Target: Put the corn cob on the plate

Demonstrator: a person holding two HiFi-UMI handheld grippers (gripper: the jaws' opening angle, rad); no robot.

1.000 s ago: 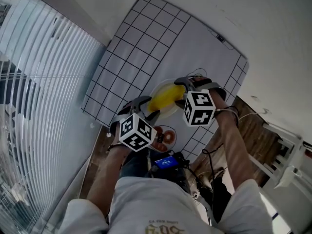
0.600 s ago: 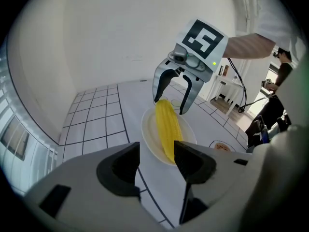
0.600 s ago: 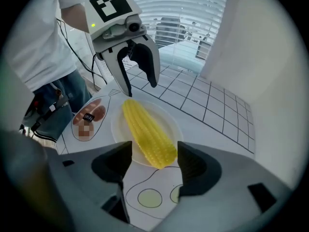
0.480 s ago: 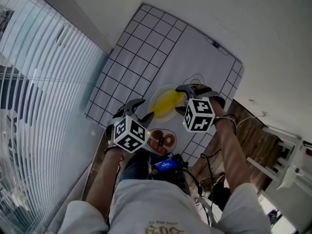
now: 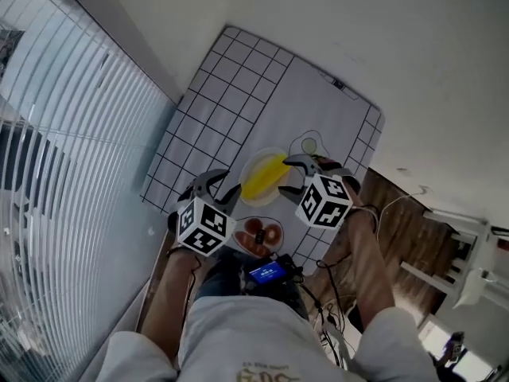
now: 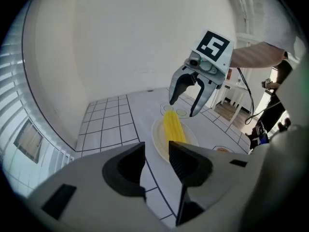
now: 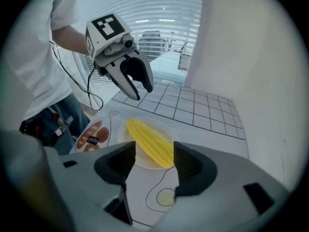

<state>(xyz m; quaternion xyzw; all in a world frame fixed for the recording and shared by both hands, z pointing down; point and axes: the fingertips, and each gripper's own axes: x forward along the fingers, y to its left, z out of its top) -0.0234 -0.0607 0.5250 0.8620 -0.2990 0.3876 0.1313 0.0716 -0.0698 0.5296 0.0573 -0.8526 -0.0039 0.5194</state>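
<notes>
A yellow corn cob (image 5: 263,176) (image 6: 173,128) (image 7: 149,140) lies across a small white plate (image 5: 277,189) (image 6: 157,138) (image 7: 123,137) on the white mat. My left gripper (image 5: 216,191) (image 6: 156,162) hovers above the mat at the plate's near left, jaws closing with nothing between them. My right gripper (image 5: 301,175) (image 7: 153,160) hangs above the plate's right side, jaws also closing on nothing. Neither gripper touches the corn.
The mat (image 5: 238,110) has a black grid on its left part and printed pictures: a fried egg (image 5: 309,146) (image 7: 165,196) and a sausage picture (image 5: 258,233) (image 7: 91,137). Window blinds (image 5: 71,157) run along the left. A wooden floor (image 5: 402,213) lies to the right.
Both grippers have lifted and drawn back from the corn, which stays on the plate. Their jaws stand a little narrower than before.
</notes>
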